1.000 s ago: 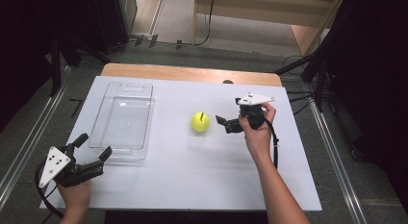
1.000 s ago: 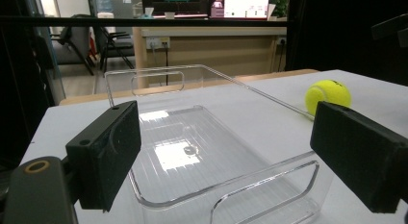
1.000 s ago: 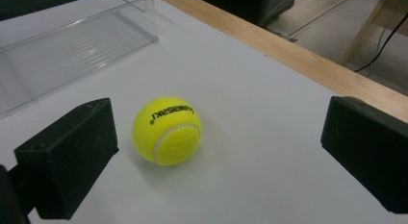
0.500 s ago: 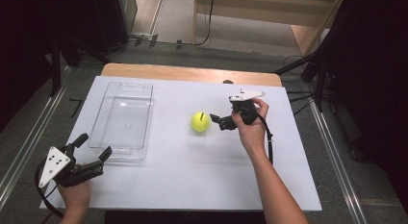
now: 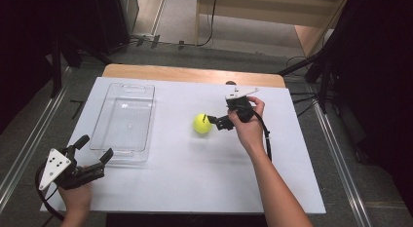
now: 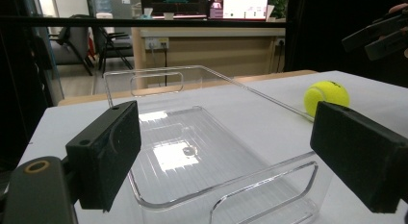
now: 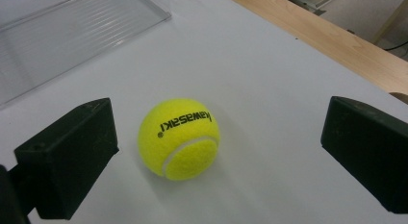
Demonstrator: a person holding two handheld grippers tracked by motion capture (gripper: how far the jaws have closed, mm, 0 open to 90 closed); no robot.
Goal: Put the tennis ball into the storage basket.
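Your right tool (image 5: 217,121) sits spread wide just beside the yellow felt tennis ball (image 5: 202,123), which rests on the white surface (image 5: 195,178) between its jaws, untouched. Your left tool (image 5: 93,151) is also spread, at the near end of the clear plastic rectangular tray (image 5: 122,117).

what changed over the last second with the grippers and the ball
The right gripper moved left across the table, closing in on the tennis ball; its jaws are open on either side of the ball and have not closed on it. The ball, the clear tray and the left gripper, open near the tray's near end, stayed where they were.
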